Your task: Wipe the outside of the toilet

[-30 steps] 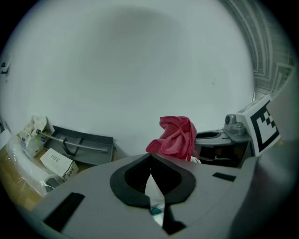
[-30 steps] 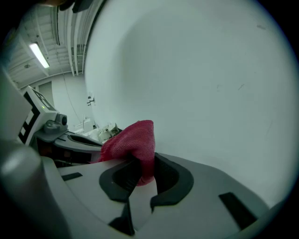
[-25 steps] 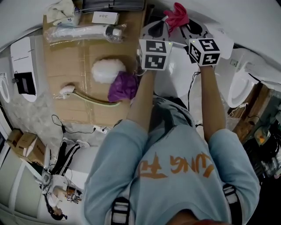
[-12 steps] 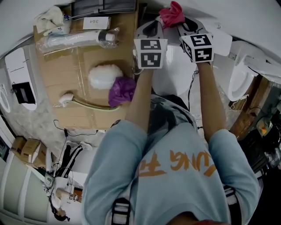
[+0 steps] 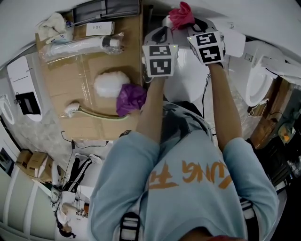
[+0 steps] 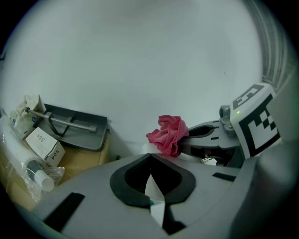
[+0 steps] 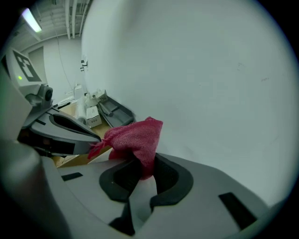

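My right gripper [image 7: 145, 164] is shut on a crumpled red cloth [image 7: 133, 139], which bunches above its jaws close to a white wall. In the head view the red cloth [image 5: 181, 14] sits at the top edge, past the right gripper [image 5: 189, 22]. The white toilet [image 5: 187, 77] lies below and between both forearms. My left gripper [image 6: 149, 157] is shut with its jaw tips touching and nothing between them. It sits just left of the cloth [image 6: 167, 135] without touching it. In the head view the left gripper [image 5: 163, 26] is side by side with the right one.
A cardboard sheet [image 5: 70, 75] on the left carries a white fluffy pad [image 5: 110, 84], a purple cloth [image 5: 131, 98], a long brush [image 5: 74, 108], a wrapped bottle [image 5: 80, 44], a small box [image 5: 99, 28] and a grey dustpan [image 5: 106, 8]. Another toilet [image 5: 256, 84] stands to the right.
Both grippers and the red cloth have shifted slightly left and toward the wall. The right gripper's hold on the cloth is unchanged.
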Tool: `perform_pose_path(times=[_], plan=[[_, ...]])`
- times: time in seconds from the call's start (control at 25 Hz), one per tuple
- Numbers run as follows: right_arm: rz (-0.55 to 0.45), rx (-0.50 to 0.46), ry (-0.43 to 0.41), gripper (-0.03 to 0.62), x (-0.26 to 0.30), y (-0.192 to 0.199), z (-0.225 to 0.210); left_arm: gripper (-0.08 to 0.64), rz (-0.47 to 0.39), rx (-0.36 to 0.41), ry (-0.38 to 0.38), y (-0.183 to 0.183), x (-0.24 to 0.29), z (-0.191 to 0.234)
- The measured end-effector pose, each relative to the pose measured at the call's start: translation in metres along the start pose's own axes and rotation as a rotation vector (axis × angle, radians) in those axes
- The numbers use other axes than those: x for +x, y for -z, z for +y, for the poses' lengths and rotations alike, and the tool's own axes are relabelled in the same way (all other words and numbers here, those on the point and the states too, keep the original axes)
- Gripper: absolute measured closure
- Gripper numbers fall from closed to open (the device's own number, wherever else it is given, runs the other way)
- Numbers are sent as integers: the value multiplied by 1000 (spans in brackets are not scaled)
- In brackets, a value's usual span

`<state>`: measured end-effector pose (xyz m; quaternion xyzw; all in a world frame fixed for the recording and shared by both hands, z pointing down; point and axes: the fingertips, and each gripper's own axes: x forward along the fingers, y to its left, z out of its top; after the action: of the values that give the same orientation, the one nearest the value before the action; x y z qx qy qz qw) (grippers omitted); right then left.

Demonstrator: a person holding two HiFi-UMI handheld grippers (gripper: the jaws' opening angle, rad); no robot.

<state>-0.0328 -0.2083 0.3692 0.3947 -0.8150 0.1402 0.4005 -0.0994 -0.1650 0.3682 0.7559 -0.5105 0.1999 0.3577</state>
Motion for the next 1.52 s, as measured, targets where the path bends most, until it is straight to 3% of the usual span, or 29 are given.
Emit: perform_pose_path(times=[0.44,1.52], plan=[[34,47,9,517,-6,13,-17,535,11,-12,49,0,3,-30],[20,228,68,516,-34,56,-81,534,60,95,93,-3,32,-85]])
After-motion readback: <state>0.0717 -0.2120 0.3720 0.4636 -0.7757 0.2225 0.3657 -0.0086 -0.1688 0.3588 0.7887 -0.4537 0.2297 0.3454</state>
